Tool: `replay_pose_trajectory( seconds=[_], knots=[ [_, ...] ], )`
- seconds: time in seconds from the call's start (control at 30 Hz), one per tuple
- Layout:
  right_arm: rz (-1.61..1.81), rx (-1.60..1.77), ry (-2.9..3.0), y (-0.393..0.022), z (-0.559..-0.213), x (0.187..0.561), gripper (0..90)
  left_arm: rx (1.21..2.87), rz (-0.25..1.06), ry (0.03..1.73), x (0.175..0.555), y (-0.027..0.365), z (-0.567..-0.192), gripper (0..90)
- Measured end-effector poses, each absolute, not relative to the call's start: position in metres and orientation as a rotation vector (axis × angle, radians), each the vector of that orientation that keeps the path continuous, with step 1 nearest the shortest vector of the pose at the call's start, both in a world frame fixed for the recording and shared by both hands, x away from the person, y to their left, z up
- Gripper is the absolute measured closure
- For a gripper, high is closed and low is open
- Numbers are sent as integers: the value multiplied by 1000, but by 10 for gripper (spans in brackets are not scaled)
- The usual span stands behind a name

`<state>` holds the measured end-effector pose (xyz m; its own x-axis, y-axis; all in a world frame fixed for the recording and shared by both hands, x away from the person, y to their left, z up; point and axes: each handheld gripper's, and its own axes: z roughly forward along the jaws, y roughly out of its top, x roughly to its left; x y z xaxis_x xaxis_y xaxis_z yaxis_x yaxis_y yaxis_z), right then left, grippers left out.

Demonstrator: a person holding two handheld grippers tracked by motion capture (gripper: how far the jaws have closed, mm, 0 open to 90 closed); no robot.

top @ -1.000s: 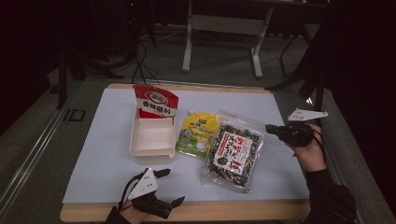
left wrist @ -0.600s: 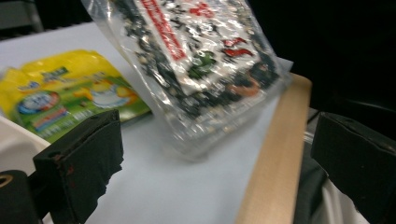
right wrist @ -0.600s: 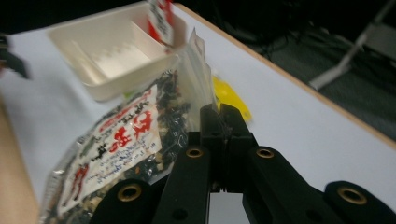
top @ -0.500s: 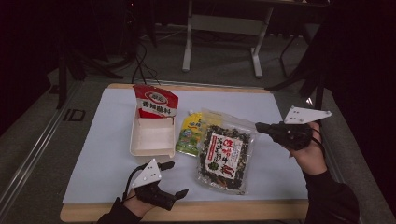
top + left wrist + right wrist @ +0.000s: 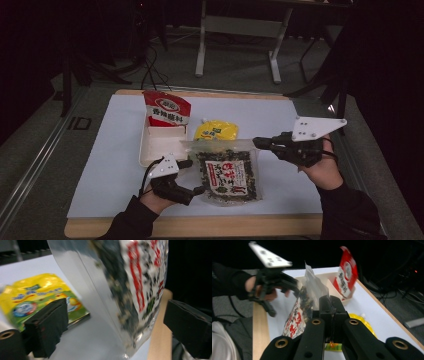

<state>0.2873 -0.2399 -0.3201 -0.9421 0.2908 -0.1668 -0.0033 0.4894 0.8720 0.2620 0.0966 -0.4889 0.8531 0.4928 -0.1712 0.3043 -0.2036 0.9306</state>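
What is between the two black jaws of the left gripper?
The dark seaweed bag hangs between the left gripper's wide-apart jaws, touching neither; the left gripper view shows it. The right gripper holds its clear edge.

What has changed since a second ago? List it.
The right gripper, shut on the seaweed bag, has lifted its edge and dragged it leftward over the yellow packet. The left gripper moved up beside the bag, jaws wide but just closing slightly. The white tray and red packet stayed put.

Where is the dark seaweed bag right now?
In the high view the seaweed bag hangs front-centre over the white mat, its corner pinched by the right gripper, between the left gripper and the yellow packet.
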Motion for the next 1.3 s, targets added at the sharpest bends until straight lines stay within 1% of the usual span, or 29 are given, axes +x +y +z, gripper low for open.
replay_pose_trajectory(
  seconds=[0.07,0.1,0.13,0.17,0.2,0.23,0.27,0.3,0.33,0.37,0.4,0.47,0.5,0.53,0.6,0.73,0.83,0.9,0.97,1.0,1.03,1.07,1.17,1.2,1.3],
  knots=[
    [1451,224,2460,-236,-318,286,900,1802,153,577,265,95,-489,168],
    [1446,220,2459,-234,-318,286,900,1797,147,562,266,94,-489,180],
    [1431,218,2456,-232,-317,286,900,1777,127,554,266,94,-490,305],
    [1440,215,2458,-232,-316,287,900,1770,109,548,267,94,-490,353],
    [1440,215,2458,-232,-316,287,900,1771,102,534,267,94,-490,353],
    [1443,215,2459,-232,-316,287,900,1786,111,510,267,93,-490,411],
    [1442,217,2462,-233,-316,288,900,1797,107,491,266,92,-489,494],
    [1442,217,2462,-233,-316,288,900,1809,106,473,265,90,-488,494],
    [1425,227,2461,-234,-316,289,900,1811,94,458,264,89,-488,603],
    [1429,231,2465,-235,-316,290,900,1815,78,445,264,89,-487,670],
    [1429,231,2465,-235,-316,290,900,1819,67,424,262,87,-484,670],
    [1413,243,2457,-238,-316,290,900,1837,75,410,259,85,-480,735],
    [1413,243,2457,-238,-316,290,900,1841,81,402,257,83,-478,735],
    [1414,246,2452,-240,-316,291,900,1847,83,398,256,82,-475,761],
    [1422,255,2444,-243,-314,291,900,1849,89,391,252,80,-469,775],
    [1465,268,2425,-253,-310,293,894,1846,90,390,248,80,-455,785],
    [1457,278,2404,-257,-309,293,860,1856,113,406,246,80,-447,787],
    [1479,288,2400,-259,-309,293,803,1851,134,422,246,80,-442,788],
    [1491,298,2386,-262,-310,294,776,1848,137,427,247,81,-437,789],
    [1501,303,2382,-263,-310,294,729,1847,136,432,247,81,-435,789],
    [1510,307,2378,-264,-310,294,710,1847,145,431,247,81,-433,789],
    [1512,316,2371,-265,-311,294,673,1843,159,436,247,82,-430,789],
    [1551,344,2349,-270,-314,296,524,1822,169,447,248,85,-421,789],
    [1562,353,2339,-272,-315,297,489,1824,179,440,248,87,-418,789],
    [1590,380,2301,-275,-320,298,428,1811,212,454,248,91,-410,789]
  ],
)
